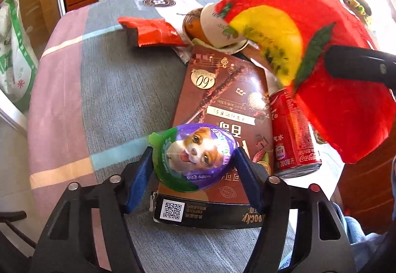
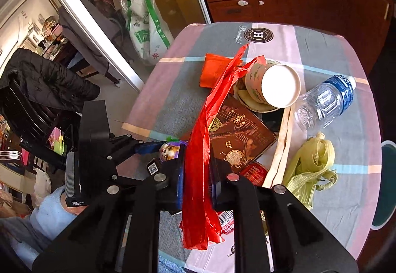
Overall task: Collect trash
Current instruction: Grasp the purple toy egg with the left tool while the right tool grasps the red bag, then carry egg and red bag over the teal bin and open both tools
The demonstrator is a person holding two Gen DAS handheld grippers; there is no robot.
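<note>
The left hand-held gripper [image 1: 194, 161] straddles a purple-and-green pet-food cup [image 1: 194, 157] lying on a brown snack box [image 1: 227, 104] on the bench [image 1: 111, 89] — blue pads [image 1: 139, 180] at its sides, contact unclear. The right hand-held gripper [image 2: 196, 188] is clamped on a red plastic bag [image 2: 198, 174]. A red can [image 1: 293, 134] lies just beside the box.
</note>
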